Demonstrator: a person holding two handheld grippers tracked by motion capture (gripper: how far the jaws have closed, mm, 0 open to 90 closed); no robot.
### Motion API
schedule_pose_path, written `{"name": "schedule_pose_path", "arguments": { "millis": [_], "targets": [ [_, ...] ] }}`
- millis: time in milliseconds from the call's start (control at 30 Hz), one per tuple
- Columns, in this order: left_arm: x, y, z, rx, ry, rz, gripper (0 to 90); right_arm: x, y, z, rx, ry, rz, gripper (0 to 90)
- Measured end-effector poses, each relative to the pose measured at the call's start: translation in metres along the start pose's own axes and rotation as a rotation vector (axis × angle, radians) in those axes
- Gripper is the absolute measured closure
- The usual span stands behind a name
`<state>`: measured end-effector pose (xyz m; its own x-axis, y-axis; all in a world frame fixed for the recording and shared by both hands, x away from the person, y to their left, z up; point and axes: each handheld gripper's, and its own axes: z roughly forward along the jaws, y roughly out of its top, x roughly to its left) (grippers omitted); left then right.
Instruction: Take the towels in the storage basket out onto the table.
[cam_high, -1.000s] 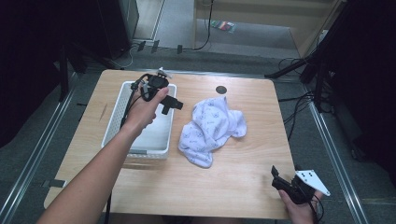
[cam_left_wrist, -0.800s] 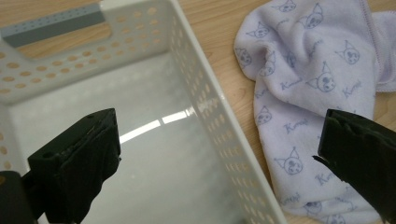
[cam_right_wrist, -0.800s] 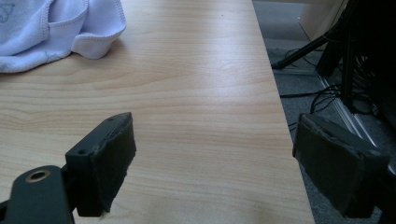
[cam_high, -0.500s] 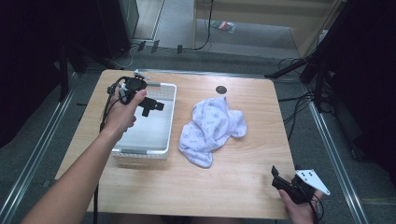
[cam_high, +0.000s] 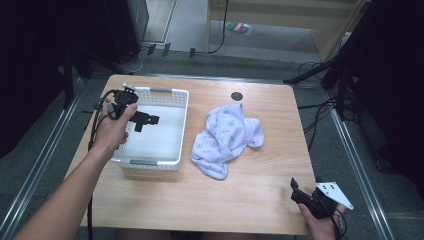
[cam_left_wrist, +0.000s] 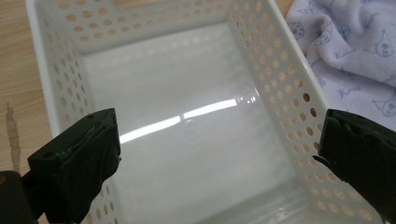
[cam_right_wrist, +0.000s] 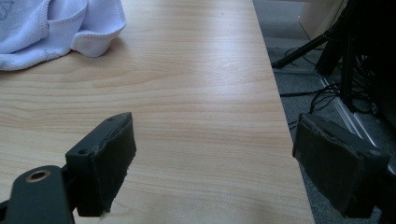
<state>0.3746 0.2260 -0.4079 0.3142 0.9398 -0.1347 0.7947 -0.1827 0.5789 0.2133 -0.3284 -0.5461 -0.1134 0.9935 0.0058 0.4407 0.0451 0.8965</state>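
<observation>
A grey floor with cables surrounds the pale wood-grain table (cam_high: 240, 190). Below the left gripper (cam_high: 145, 120), jaws spread and empty, sits the perforated white plastic basket (cam_high: 172, 161). The crumpled, printed soft cloth (cam_high: 225, 137) lies ahead-left of the right gripper (cam_high: 296, 190), also spread.

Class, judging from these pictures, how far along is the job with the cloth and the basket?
Done: nothing, the basket is empty. In hand: the left gripper hovers open above it; the right gripper waits open at the table's near corner. Left: the crumpled cloth probably needs lifting in.
</observation>
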Motion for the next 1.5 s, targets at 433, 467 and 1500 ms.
{"name": "schedule_pose_path", "arguments": {
  "millis": [433,467,1500],
  "targets": [
    [0.018,-0.035,-0.021,-0.027,0.028,-0.002,0.0,0.0,0.001,0.002,0.015,-0.009,-0.003,13.7],
    [0.018,-0.037,-0.023,-0.035,0.029,-0.005,0.0,0.0,0.001,0.002,0.015,-0.01,-0.001,13.7],
    [0.05,-0.151,-0.054,-0.222,0.043,-0.095,0.0,0.0,0.001,0.002,0.021,-0.014,0.002,13.7]
  ]
}}
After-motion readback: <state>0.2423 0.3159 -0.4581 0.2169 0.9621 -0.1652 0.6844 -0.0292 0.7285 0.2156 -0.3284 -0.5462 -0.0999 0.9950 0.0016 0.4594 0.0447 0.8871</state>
